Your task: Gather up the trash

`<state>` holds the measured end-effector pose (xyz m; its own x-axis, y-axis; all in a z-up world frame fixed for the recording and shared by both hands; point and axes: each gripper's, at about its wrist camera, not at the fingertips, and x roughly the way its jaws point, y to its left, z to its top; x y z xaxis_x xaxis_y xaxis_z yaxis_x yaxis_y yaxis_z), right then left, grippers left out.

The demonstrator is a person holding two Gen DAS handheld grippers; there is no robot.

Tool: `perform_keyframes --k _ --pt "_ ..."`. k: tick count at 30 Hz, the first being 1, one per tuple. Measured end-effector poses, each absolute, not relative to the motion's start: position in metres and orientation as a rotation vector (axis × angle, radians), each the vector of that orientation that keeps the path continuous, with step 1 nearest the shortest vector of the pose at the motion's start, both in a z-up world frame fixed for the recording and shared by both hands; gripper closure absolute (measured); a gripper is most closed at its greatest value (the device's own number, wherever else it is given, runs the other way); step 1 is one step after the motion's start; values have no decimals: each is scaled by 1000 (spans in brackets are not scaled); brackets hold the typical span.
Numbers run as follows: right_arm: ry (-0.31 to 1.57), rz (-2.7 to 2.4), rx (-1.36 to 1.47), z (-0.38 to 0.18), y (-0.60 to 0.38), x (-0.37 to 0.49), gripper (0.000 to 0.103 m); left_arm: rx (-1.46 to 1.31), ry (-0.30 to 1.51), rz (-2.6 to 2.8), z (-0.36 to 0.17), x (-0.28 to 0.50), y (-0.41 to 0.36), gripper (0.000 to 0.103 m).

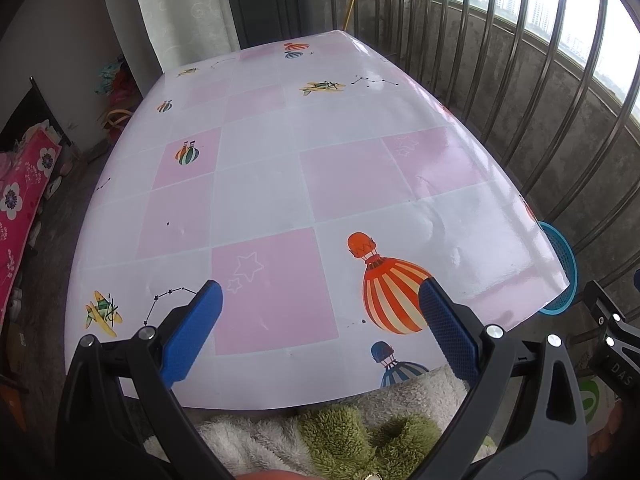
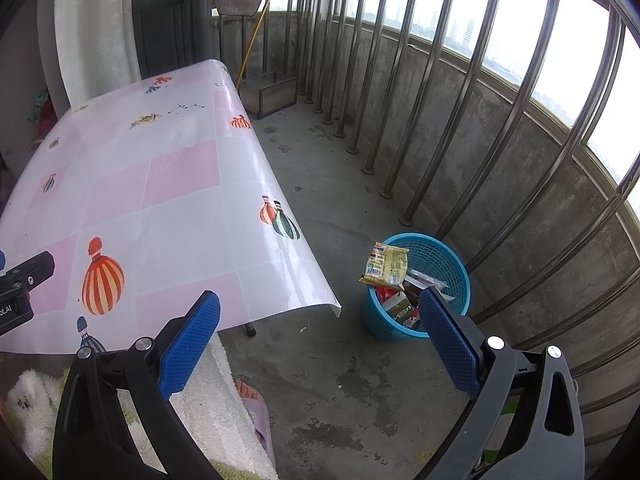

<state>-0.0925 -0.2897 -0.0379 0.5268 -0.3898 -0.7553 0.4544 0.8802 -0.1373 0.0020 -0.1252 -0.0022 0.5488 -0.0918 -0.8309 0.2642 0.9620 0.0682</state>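
Observation:
A blue mesh trash basket (image 2: 440,256) stands on the concrete floor right of the table. It holds several wrappers; a yellow snack packet (image 2: 386,266) leans on its left rim. The basket's rim also shows in the left wrist view (image 1: 564,264) past the table's right corner. My right gripper (image 2: 320,328) is open and empty, above the floor just left of the basket. My left gripper (image 1: 320,320) is open and empty, over the near edge of the table (image 1: 260,200), which has a pink-and-white balloon-print cloth. No trash shows on the table.
Steel window bars (image 2: 460,120) and a low concrete wall run along the right. A metal frame box (image 2: 272,94) sits on the floor beyond the table. A pink floral bed (image 1: 20,208) is at the left. My fluffy robe (image 1: 340,440) and slippered foot (image 2: 252,396) are below.

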Motion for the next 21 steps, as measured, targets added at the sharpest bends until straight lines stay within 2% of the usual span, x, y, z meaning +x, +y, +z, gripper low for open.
perform_keyframes --k 21 --pt "883 -504 83 -38 -288 -92 6 185 980 -205 -5 -1 -122 9"
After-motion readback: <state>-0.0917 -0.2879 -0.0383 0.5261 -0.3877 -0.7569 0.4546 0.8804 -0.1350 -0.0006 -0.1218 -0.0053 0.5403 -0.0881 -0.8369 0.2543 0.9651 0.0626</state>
